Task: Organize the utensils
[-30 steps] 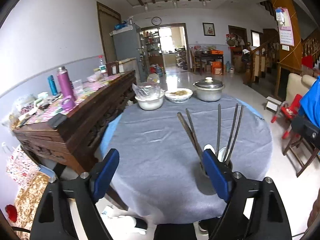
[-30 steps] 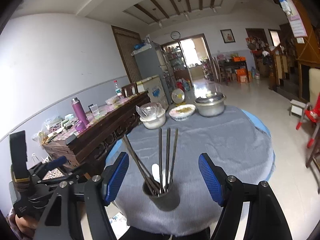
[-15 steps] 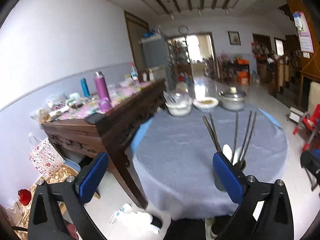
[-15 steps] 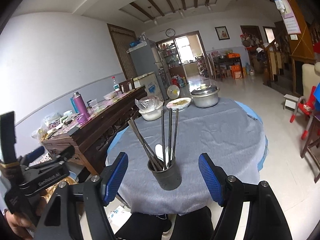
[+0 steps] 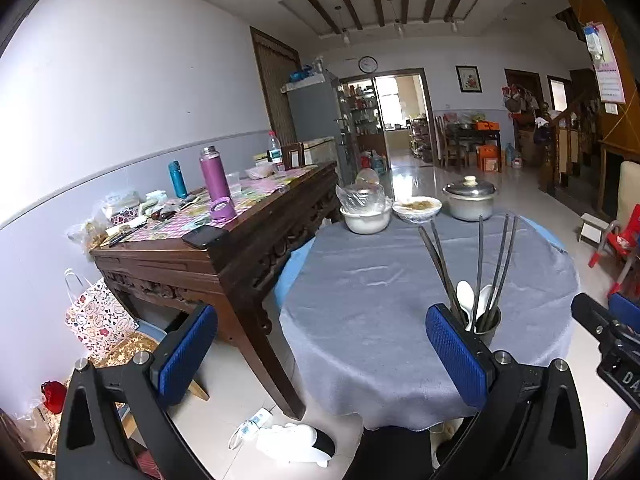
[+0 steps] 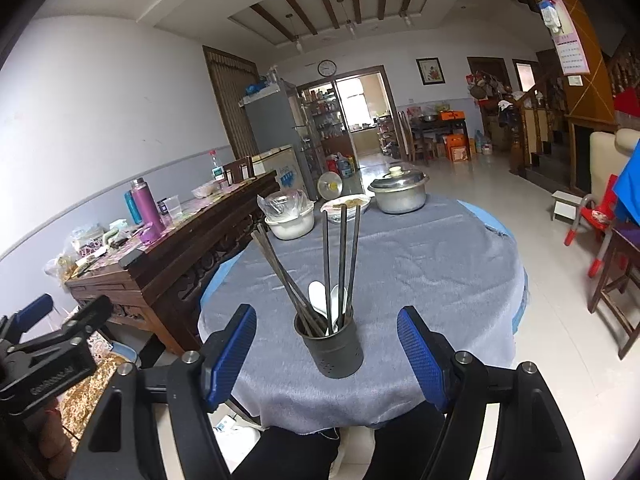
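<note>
Near the front edge of the grey-clothed surface (image 6: 420, 264) stands the dark utensil holder (image 6: 334, 346) with chopsticks (image 6: 340, 264) and what look like white spoons (image 6: 320, 296). Both my right fingers (image 6: 326, 356) and left fingers (image 5: 320, 354) are spread, empty, short of it.

1. Desk cloth (image 6: 420, 264) — plain grey.
2. Utensil cup (image 6: 334, 346) — dark grey; chopsticks (image 6: 341, 256) dark, spoons (image 6: 318, 294) white.
3. Claw pads (image 6: 420, 356) — textured blue.
4. Flask (image 5: 215, 174) — purple.
</note>
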A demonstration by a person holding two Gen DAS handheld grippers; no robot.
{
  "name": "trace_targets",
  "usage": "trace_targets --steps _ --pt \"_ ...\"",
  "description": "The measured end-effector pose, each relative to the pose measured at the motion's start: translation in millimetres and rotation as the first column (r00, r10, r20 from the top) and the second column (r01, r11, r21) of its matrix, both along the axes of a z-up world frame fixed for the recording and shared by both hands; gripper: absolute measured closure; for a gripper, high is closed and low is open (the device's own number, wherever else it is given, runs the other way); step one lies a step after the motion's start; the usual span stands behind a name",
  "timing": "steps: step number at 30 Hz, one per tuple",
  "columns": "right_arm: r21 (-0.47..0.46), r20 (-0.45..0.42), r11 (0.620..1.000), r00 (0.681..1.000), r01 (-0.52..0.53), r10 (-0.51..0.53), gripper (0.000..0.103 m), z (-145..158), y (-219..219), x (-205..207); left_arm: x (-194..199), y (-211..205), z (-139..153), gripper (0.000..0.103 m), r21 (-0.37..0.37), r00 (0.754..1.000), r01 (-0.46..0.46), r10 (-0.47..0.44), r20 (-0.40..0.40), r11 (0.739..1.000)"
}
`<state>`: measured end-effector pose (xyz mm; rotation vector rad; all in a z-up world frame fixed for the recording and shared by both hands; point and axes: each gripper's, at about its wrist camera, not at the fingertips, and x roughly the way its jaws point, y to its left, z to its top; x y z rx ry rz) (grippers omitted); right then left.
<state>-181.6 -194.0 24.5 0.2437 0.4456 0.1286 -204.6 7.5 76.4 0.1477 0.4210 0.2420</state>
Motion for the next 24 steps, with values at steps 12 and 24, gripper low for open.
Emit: trace_targets --steps 12,24 --pt "-0.020 -0.001 1.000 1.000 0.000 0.000 0.027 0.5 4.8 -0.4 -0.4 5.7 0.2 0.000 -0.028 1.000 -0.014 0.014 -0.012 1.000" --pt "-0.024 -0.001 1.000 1.000 -0.005 0.005 0.027 -1.0 2.7 -0.2 -0.8 3.5 1.5 0.000 -0.025 1.000 -0.005 0.005 -0.005 1.000"
